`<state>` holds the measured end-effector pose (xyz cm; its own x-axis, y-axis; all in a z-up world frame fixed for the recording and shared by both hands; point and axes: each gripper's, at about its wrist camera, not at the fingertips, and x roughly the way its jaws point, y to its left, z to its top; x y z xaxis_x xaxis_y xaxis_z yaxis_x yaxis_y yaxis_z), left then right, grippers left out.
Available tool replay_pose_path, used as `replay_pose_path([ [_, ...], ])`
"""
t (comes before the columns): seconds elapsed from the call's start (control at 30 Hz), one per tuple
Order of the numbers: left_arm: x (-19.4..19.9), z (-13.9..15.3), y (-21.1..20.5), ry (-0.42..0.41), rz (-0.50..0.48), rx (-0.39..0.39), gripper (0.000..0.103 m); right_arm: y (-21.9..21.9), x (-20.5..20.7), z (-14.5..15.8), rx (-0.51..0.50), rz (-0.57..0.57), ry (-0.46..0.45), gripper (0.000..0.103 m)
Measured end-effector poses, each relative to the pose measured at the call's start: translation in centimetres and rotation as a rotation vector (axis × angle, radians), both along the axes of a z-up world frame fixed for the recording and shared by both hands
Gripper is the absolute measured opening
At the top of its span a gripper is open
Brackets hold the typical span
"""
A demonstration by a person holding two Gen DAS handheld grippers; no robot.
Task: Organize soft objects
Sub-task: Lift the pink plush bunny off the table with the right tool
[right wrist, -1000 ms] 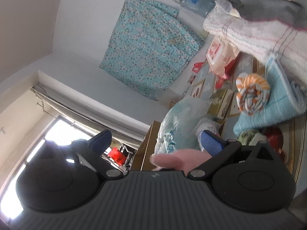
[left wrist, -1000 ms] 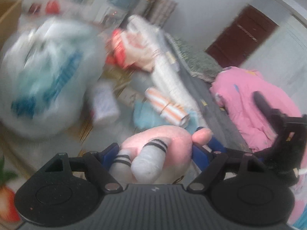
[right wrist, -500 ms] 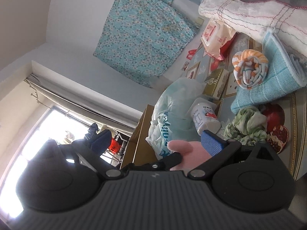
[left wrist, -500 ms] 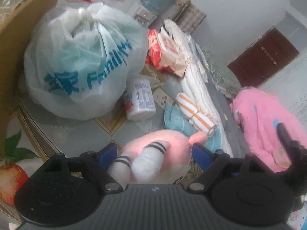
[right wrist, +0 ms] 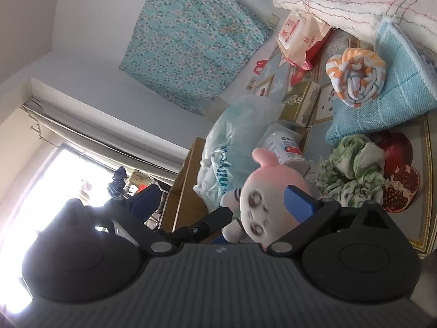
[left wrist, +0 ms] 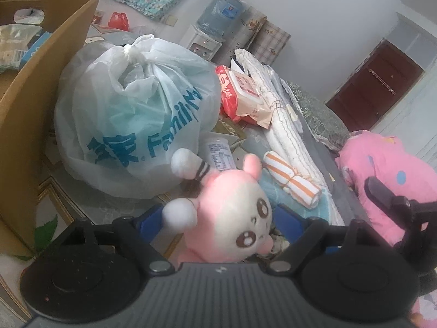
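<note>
A pink and white plush toy (left wrist: 232, 218) sits between the blue fingers of my left gripper (left wrist: 218, 216), face toward the camera and white paws up. The jaws stand wide, and a thin gap shows at the right finger. The right wrist view shows the same plush (right wrist: 273, 186) just inside the right finger of my right gripper (right wrist: 221, 202), which is wide open and does not press on it. An orange-striped rolled towel (left wrist: 292, 180) lies on a folded blue towel (right wrist: 396, 95). A green and white cloth (right wrist: 352, 169) is bunched beside the plush.
A tied plastic bag (left wrist: 131, 120) fills the table's left, against a cardboard box (left wrist: 32, 109). A white jar (left wrist: 218, 153), a wet-wipes pack (left wrist: 240, 93) and a folded white blanket (left wrist: 281, 125) lie behind the plush. A pink blanket (left wrist: 387, 169) lies at the right.
The plush has turned between the left fingers, so its face now shows instead of its back and paws. The right gripper has come closer, with the plush now beside its right finger.
</note>
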<state>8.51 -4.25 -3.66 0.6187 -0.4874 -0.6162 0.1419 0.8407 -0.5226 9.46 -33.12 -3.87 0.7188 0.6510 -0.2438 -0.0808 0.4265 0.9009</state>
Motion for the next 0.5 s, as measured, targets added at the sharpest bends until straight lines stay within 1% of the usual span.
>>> replay_pose_path([
  [0.23,0.5,-0.3,-0.1,-0.009,-0.01,0.033,0.087,0.6,1.0,-0.7,-0.01,0.013,0.038,0.092],
  [0.4,1.6,-0.5,-1.1,-0.018,-0.042,0.078,0.087,0.7,1.5,-1.3,-0.003,0.023,0.06,0.091],
  [0.43,1.8,-0.7,-1.2,-0.012,-0.046,0.081,0.087,0.7,1.6,-1.4,-0.003,0.024,0.064,0.091],
  [0.5,2.1,-1.0,-1.4,0.001,-0.067,0.061,0.087,0.5,1.7,-1.6,-0.004,0.021,0.072,0.091],
])
